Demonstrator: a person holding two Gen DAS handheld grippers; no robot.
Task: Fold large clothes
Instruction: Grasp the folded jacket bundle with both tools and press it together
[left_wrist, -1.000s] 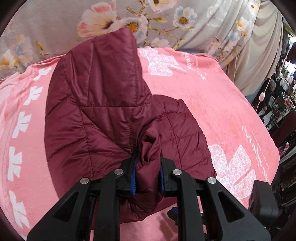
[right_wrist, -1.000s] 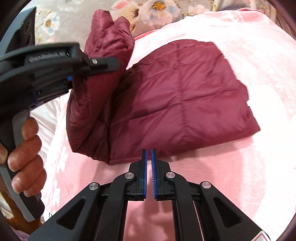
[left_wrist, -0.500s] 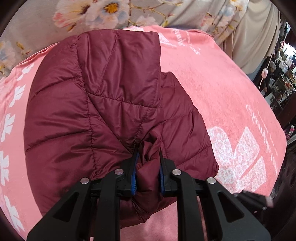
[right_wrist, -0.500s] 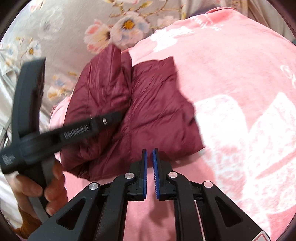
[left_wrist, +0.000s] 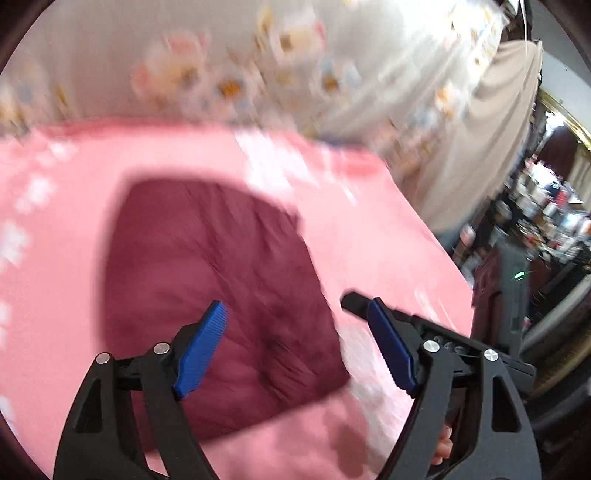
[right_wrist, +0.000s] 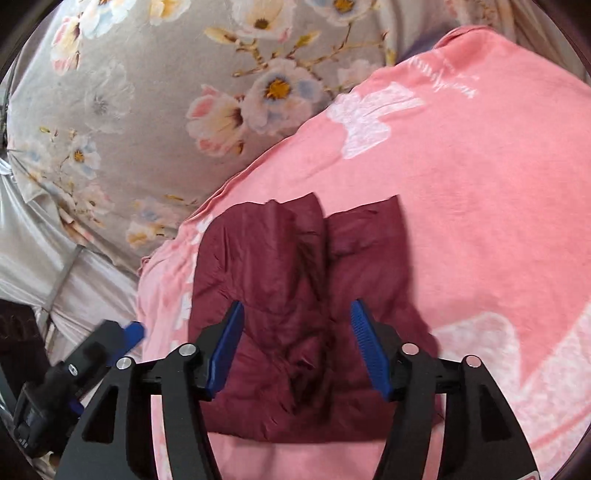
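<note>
A dark red quilted jacket (left_wrist: 221, 280) lies folded in a compact bundle on the pink blanket (left_wrist: 388, 229). The left wrist view is blurred by motion. My left gripper (left_wrist: 295, 306) hovers above the jacket's near edge with its jaws opening and nothing between the pads. In the right wrist view the same jacket (right_wrist: 295, 280) shows a crease down its middle. My right gripper (right_wrist: 297, 308) is over its near part, jaws opening, with no cloth pinched. The left gripper (right_wrist: 92, 354) appears at the lower left of that view, off the jacket.
The blanket (right_wrist: 480, 184) has white flower prints and covers a bed. A grey floral sheet (right_wrist: 147, 110) lies behind it. A beige curtain (left_wrist: 498, 129) and cluttered shelves (left_wrist: 546, 214) stand beyond the bed's right edge. A fingertip (left_wrist: 443, 446) shows by the left gripper's handle.
The left gripper has let go of the jacket fold, opened wide and lifted away. The right gripper has gone from shut to open and drawn back. The jacket now lies flat and folded.
</note>
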